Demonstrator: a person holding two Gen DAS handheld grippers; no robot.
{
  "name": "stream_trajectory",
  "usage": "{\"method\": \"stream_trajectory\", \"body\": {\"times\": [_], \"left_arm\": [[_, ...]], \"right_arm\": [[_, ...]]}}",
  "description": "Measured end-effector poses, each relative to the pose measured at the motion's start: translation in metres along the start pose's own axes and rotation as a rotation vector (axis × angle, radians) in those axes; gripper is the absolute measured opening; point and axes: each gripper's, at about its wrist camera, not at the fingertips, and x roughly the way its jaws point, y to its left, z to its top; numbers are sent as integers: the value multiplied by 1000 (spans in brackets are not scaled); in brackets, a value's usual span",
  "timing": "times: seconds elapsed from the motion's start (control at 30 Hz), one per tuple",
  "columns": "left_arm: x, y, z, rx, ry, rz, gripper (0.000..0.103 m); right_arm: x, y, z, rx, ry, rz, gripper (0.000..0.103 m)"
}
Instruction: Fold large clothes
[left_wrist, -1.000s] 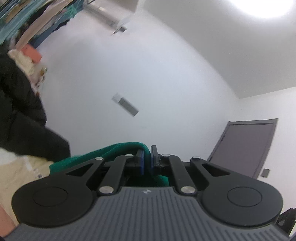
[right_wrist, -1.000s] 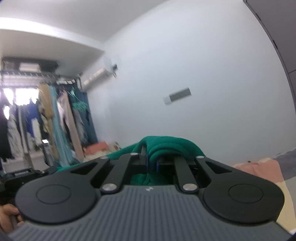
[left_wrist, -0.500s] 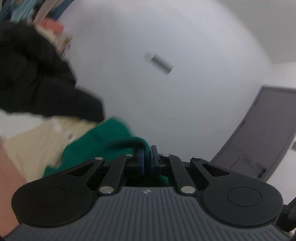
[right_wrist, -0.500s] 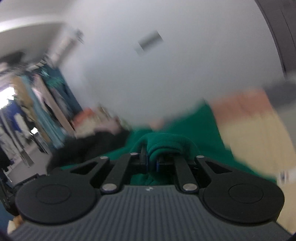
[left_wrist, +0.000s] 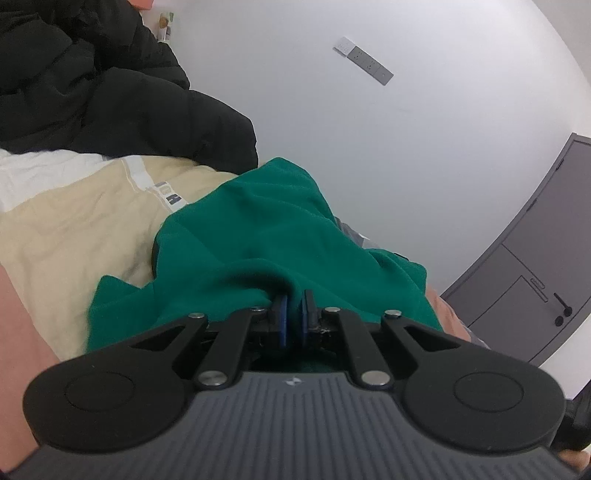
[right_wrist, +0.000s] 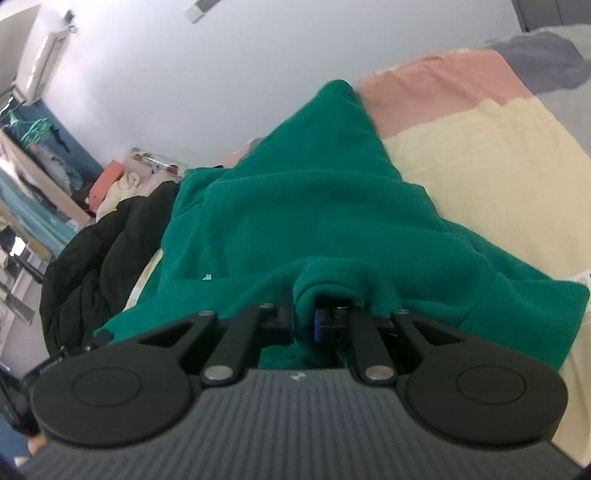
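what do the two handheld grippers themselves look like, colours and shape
Both look alike. The left gripper and right gripper each have a dark grey ribbed body with a tiny pale logo near its front edge. Matte black linkage arms with silver pivot pins fan out from two round black discs. The fingers are black with blue pads. No cables or sleeves are visible.

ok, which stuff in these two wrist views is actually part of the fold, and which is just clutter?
In the job:
- green fleece garment
- left gripper, shut on it
- right gripper, shut on it

Lying about:
- black puffy jacket
- cream, pink and grey patchwork bedcover
- grey door
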Motion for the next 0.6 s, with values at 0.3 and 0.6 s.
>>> {"method": "stream_trajectory", "body": {"times": [0.3, 0.6], "left_arm": [[-7, -12, 5, 16, 12, -37, 52], [-23, -13, 4, -72, 87, -92, 70]], "right_arm": [[-35, 0, -6, 13, -32, 41, 27], [-62, 9, -16, 22, -74, 77, 71]]}}
